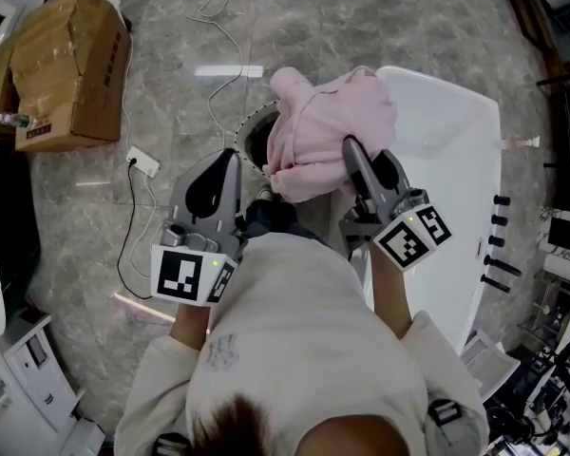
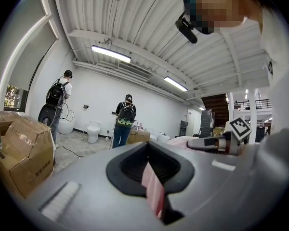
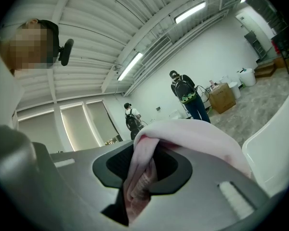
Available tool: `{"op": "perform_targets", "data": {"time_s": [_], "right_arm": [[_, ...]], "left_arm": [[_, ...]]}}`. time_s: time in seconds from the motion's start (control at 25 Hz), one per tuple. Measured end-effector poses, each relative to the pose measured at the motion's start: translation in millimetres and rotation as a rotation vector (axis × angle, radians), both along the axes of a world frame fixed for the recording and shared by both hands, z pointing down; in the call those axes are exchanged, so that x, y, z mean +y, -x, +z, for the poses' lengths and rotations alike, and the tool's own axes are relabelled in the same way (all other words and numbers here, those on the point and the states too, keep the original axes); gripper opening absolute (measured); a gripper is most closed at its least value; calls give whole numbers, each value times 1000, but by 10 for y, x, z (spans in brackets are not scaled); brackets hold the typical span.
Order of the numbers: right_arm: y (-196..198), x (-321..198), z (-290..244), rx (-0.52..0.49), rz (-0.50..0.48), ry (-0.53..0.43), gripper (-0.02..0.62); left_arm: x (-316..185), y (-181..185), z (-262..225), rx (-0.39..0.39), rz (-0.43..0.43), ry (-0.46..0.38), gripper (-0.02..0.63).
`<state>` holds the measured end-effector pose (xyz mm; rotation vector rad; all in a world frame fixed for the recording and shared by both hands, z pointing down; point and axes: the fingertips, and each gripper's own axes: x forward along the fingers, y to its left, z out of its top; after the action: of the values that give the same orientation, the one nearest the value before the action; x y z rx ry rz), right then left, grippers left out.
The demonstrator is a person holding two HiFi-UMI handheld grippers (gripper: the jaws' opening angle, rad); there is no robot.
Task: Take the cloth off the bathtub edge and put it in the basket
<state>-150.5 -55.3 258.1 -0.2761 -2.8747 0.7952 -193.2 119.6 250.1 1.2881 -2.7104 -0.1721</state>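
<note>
Both sets of jaws are clamped on the cloth (image 1: 328, 126): the left gripper (image 1: 230, 164) pinches a thin edge, the right gripper (image 1: 353, 155) a thick fold. It hangs bunched over the basket (image 1: 250, 133). We judge it soft, light and floppy, so thick folds should hold better than edges.

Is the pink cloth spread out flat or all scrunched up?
Scrunched up: the pink cloth bunches in lumpy, wrinkled folds, not flat.

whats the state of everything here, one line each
pink cloth: bunched, lifted, held by both grippers over the basket
left gripper: shut on a thin fold of the cloth
right gripper: shut on a thick bunch of cloth
basket: upright, mouth mostly covered by the cloth
bathtub: looks dry
</note>
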Motion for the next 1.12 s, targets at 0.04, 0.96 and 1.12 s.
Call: {"op": "perform_targets", "data": {"time_s": [0.04,0.96,1.12], "right_arm": [[12,-2,28,5,1,1,80],[310,19,884,123,-28,-27,80],[387,6,1049,143,-26,-19,80]], "left_arm": [[-7,19,16,2,3,4,48],[-4,423,190,42,-5,32,48],[-8,498,250,51,4,41,48]]}}
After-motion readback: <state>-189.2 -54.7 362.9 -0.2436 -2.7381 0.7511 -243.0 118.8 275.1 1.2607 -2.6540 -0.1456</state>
